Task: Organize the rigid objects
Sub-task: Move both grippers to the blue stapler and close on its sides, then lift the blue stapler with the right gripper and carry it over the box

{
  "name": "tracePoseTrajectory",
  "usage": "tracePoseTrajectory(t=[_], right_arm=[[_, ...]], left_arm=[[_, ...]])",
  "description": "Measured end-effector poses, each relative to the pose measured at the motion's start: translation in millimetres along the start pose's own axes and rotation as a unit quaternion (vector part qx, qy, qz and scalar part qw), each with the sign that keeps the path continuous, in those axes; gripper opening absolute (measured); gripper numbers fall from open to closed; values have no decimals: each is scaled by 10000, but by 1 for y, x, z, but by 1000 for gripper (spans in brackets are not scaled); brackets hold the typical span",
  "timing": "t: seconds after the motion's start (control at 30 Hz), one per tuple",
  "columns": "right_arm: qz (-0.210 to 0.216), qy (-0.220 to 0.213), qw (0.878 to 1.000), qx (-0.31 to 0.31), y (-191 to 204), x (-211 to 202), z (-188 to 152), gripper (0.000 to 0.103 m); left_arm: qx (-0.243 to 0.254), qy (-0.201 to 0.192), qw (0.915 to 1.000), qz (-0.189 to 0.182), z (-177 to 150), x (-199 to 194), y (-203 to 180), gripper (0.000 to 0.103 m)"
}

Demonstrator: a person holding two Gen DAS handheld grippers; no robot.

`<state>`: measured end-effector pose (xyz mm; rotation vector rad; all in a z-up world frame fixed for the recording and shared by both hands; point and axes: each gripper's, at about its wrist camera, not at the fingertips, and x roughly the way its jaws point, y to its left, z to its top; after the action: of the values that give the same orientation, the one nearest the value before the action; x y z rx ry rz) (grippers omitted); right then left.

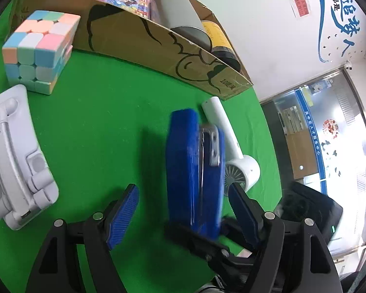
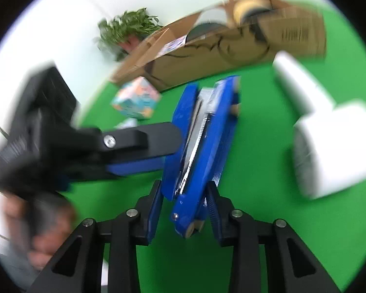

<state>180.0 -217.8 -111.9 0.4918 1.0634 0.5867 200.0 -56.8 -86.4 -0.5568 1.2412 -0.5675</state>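
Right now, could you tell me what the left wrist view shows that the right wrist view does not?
Only the left wrist view shows the grey folding stand and the wall lettering. Only the right wrist view shows the green plant and a hand. Both show the blue stapler, the pastel cube, the cardboard box and the white hair dryer.

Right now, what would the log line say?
right gripper: shut on blue stapler | left gripper: open around stapler
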Motion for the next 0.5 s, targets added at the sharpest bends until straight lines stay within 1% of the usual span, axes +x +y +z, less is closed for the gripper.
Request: tracePoseTrajectory(t=[0.03,0.07,0.1,0.13,0.17,0.23,0.27,0.3,0.33,0.37,0.43,0.5], right_arm=[[539,187,9978,324,-6,4,-1,30],[1017,391,9923,593,-12,10,-3,30],[1290,550,9872,765,-15,14,-7,30],[1199,639,9883,689,-11,14,-13,31],[1010,616,9918,486,-7,11,-14,33],[204,476,9986,-74,5,-5,-18,51],[-187,425,9985,-282,11,-13,-18,55],[-593,334,9966,-463,13,-21,-19,62],[-957,207,9931,-649,17,-29,-20,67],[-1218,79,9890,-830,20,-36,-20,68],[-1481,-98,9827,-1105,26,-47,-22,70],[-1523,-155,9811,-1186,27,-47,-23,70]], left_arm=[[27,28,10000,-41,0,2,-2,74],[64,69,9999,-101,-2,3,-4,72],[118,109,9997,-157,-3,4,-6,71],[187,168,9995,-213,-5,6,-10,70],[231,199,9992,-248,-6,9,-14,67],[339,297,9982,-391,-9,14,-21,67],[370,331,9978,-435,-10,17,-24,67],[391,381,9973,-489,-12,21,-28,67],[428,391,9969,-528,-13,25,-32,67],[491,399,9965,-545,-14,26,-36,67],[580,477,9956,-553,-15,31,-44,67],[610,539,9950,-580,-16,34,-47,67]])
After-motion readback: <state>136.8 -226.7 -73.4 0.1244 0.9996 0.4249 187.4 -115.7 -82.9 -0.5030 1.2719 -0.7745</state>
